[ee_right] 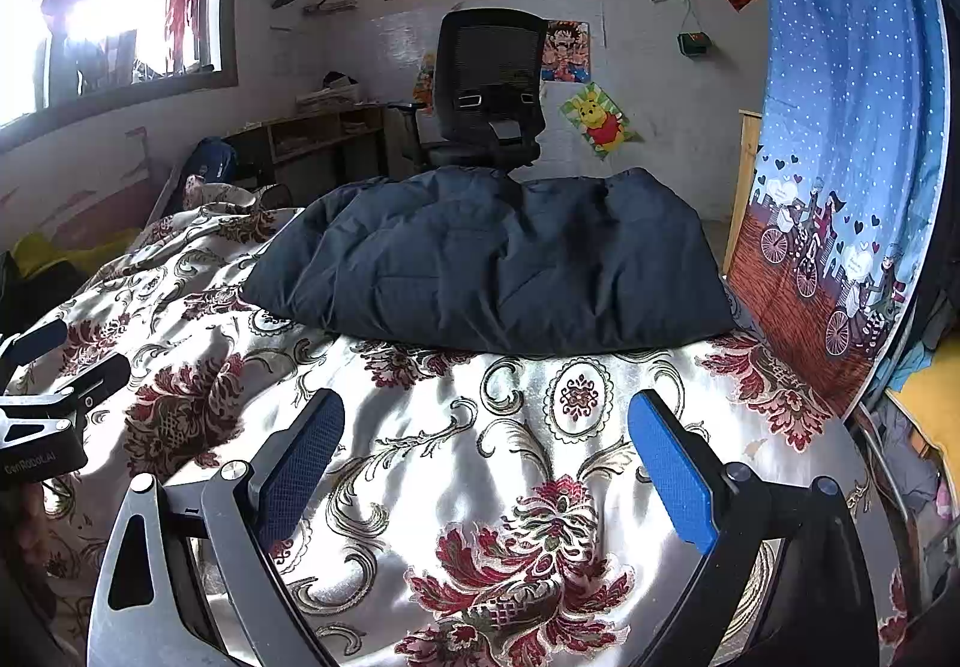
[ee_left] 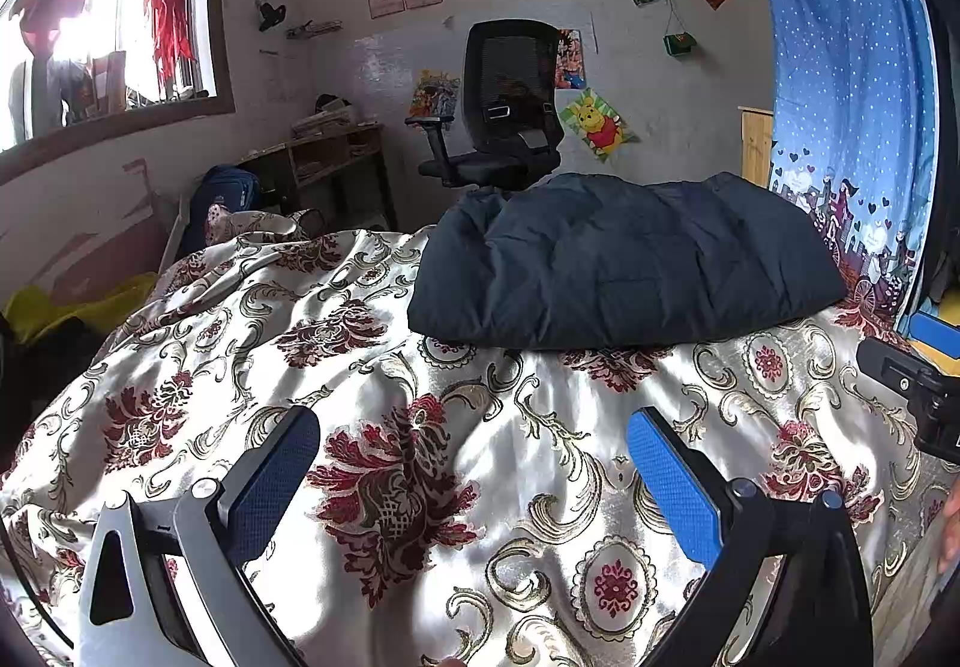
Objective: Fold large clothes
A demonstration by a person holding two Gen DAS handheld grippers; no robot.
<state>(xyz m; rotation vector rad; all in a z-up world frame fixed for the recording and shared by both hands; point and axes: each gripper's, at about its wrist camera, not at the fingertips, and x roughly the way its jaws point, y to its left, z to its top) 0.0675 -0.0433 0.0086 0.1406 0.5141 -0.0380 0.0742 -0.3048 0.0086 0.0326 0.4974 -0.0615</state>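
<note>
Both claws, left (ee_left: 474, 487) and right (ee_right: 486, 481), spread empty above the bedspread (ee_left: 420, 397); puffy, seemingly folded jacket (ee_left: 624, 265) could spring open if pinched too shallowly.

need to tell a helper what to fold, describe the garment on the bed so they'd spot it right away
Start at the bed with the shiny cream cover patterned in dark red flowers. At its far end, in front of the black chair and left of the blue curtain, lies the jacket. It is a puffy, plain dark navy bundle, the only unpatterned thing on the cover.
</note>
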